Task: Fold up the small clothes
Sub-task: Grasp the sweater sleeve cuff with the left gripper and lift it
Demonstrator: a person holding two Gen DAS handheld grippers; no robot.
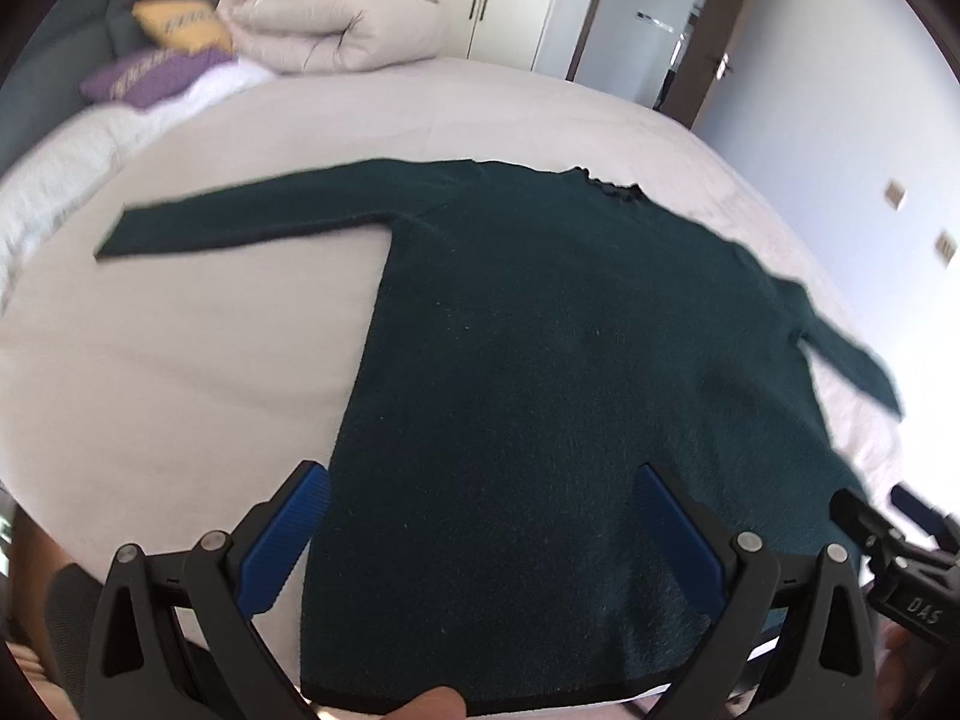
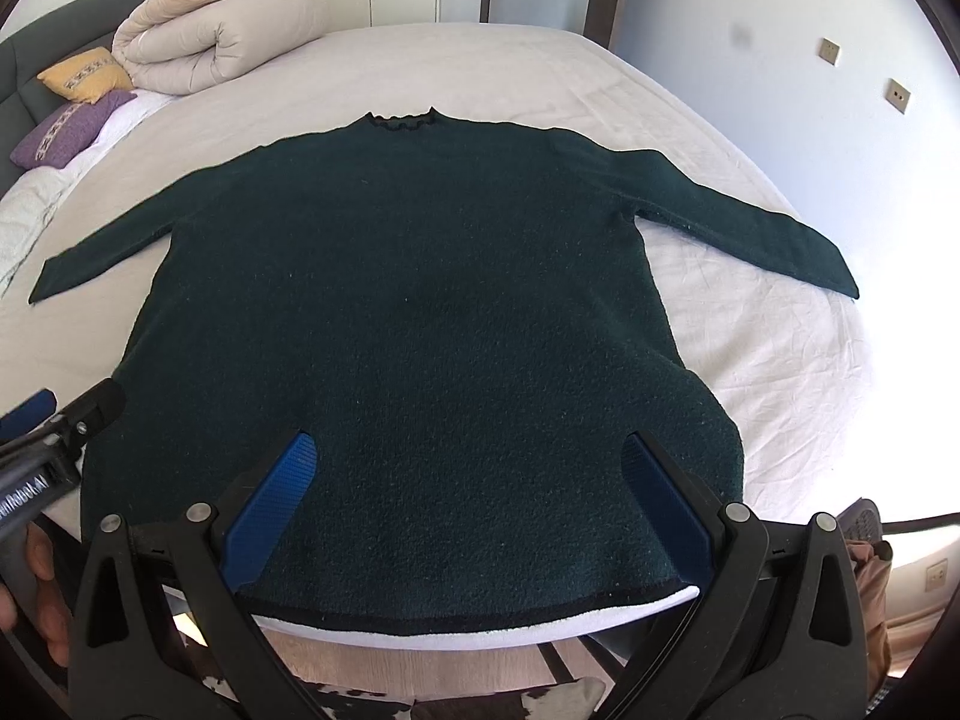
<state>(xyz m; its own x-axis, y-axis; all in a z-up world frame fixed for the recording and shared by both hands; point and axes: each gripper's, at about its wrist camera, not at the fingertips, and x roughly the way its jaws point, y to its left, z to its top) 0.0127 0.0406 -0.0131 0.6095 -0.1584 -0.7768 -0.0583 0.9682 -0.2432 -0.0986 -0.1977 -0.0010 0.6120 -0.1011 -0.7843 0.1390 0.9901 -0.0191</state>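
Note:
A dark green long-sleeved sweater (image 2: 408, 312) lies flat on the white bed (image 2: 750, 324), sleeves spread out to both sides, ruffled collar at the far end, black-trimmed hem at the near bed edge. It also shows in the left wrist view (image 1: 540, 360). My left gripper (image 1: 480, 480) is open and empty, hovering above the sweater's near left part. My right gripper (image 2: 462, 450) is open and empty above the hem's middle. The left gripper shows at the left edge of the right wrist view (image 2: 54, 420), and the right gripper at the right edge of the left wrist view (image 1: 888, 522).
A rolled beige duvet (image 2: 222, 30) lies at the bed's far left corner, beside a yellow pillow (image 2: 84, 75) and a purple pillow (image 2: 66, 126). A grey headboard (image 2: 36, 54) stands at the left. Wardrobe doors and a doorway are behind the bed.

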